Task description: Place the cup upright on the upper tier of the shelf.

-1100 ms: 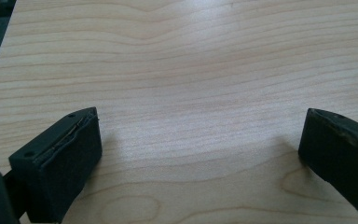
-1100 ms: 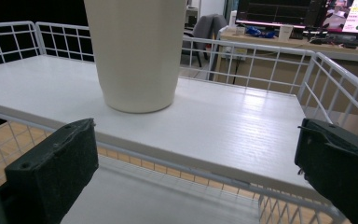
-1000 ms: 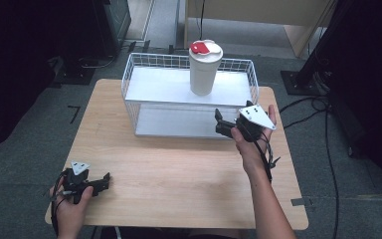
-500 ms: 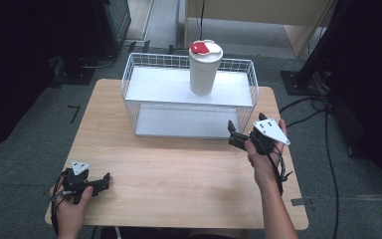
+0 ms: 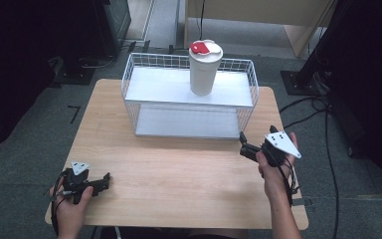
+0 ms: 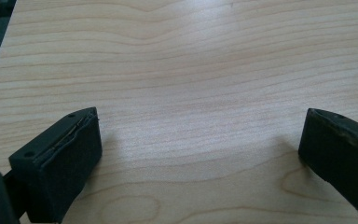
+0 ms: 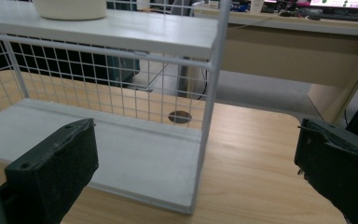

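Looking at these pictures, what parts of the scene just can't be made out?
- Cup contents: high view, the lid with a red patch covers them.
- Cup top: right gripper view, cut off by the upper edge.
- Rack lower shelf's back: high view, hidden under the upper shelf.

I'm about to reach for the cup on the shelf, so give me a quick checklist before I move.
1. White cup with red-and-white lid upright on white wire rack's top shelf: ok.
2. Right gripper open, empty: ok.
3. Left gripper open, empty, low over wooden table: ok.
4. Nothing between right gripper and rack: ok.
5. Lid seated tight: cannot tell.
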`<state>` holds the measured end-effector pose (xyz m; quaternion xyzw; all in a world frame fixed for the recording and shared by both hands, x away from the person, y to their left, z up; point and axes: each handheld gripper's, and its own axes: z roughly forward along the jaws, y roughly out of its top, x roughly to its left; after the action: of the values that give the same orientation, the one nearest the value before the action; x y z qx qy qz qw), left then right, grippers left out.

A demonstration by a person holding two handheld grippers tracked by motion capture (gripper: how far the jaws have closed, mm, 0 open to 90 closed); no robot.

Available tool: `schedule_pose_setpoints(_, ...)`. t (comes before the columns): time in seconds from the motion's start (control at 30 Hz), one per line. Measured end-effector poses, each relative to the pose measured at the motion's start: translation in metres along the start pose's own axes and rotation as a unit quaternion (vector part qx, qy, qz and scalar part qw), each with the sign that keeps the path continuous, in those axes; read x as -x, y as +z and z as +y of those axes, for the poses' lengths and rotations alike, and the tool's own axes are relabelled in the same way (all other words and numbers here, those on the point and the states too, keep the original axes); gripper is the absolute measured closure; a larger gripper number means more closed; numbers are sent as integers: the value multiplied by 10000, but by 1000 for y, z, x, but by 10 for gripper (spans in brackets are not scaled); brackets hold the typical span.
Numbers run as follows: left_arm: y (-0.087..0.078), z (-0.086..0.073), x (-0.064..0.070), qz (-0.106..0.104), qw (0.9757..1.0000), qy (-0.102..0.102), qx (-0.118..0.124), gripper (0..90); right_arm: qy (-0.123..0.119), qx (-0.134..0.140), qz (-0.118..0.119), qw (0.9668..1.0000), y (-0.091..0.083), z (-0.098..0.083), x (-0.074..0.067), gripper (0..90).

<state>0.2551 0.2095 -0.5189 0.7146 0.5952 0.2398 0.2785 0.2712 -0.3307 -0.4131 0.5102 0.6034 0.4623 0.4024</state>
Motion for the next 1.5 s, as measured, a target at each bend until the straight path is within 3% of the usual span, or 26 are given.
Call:
schedule_pose_setpoints(0.63, 0, 0, 0, -1, 10000, -6, 3, 0, 214, -347, -370, 9985, -32, -49, 41, 0)
schedule_pose_setpoints(1.5, 0, 0, 0, 0, 10000, -4, 2, 0, 319, -956, -753, 9921, -58, -106, 69, 0)
